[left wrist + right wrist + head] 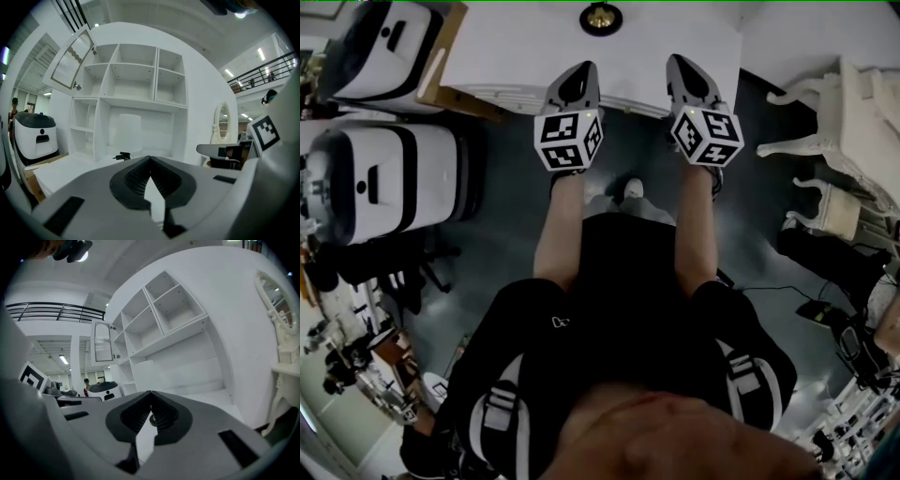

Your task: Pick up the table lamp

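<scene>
Table lamp point(128, 132): white tapered shade, upright, small black part at base. Stands on white tabletop point(65, 169), rear centre, in front of shelf unit point(136, 75) lower recess. Not lifted.

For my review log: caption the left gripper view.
Shut, empty left gripper faces the table lamp on the white desk.

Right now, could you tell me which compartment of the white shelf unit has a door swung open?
The top left compartment: its framed door hangs open to the left, while none of the rest shows a door at all.
</scene>
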### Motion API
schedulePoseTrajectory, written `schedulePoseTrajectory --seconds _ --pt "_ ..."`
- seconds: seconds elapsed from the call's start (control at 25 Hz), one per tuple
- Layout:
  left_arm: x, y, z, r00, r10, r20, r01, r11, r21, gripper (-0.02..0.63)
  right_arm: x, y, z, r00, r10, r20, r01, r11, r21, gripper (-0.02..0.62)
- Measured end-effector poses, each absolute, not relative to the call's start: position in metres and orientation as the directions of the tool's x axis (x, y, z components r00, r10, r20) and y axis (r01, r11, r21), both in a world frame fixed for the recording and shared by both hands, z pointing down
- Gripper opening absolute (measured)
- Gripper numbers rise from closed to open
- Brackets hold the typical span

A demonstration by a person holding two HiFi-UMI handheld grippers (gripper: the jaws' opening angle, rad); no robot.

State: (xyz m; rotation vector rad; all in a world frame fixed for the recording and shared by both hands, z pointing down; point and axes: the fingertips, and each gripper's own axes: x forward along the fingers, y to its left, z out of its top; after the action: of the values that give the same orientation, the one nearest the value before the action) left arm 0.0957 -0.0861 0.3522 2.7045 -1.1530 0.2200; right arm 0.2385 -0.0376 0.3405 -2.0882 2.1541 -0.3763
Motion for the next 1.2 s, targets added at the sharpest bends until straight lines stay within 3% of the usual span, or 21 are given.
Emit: schedulePoseTrajectory --seconds 0.84,1.2 --pt "0.092 -0.139 0.389 0.670 -0.707 0.228 -0.743 -0.632 0.221 0.009 0.213 -0.088 0.374 -0.135 -0.977 0.164 -0.973 0.100 -0.207 0.018" --pt "0.088 -0.167 0.451 0.641 -0.701 0.314 -0.767 -0.574 0.286 0.009 0.196 -0.117 0.428 -0.183 -0.952 0.244 -0.970 0.134 -0.204 0.020"
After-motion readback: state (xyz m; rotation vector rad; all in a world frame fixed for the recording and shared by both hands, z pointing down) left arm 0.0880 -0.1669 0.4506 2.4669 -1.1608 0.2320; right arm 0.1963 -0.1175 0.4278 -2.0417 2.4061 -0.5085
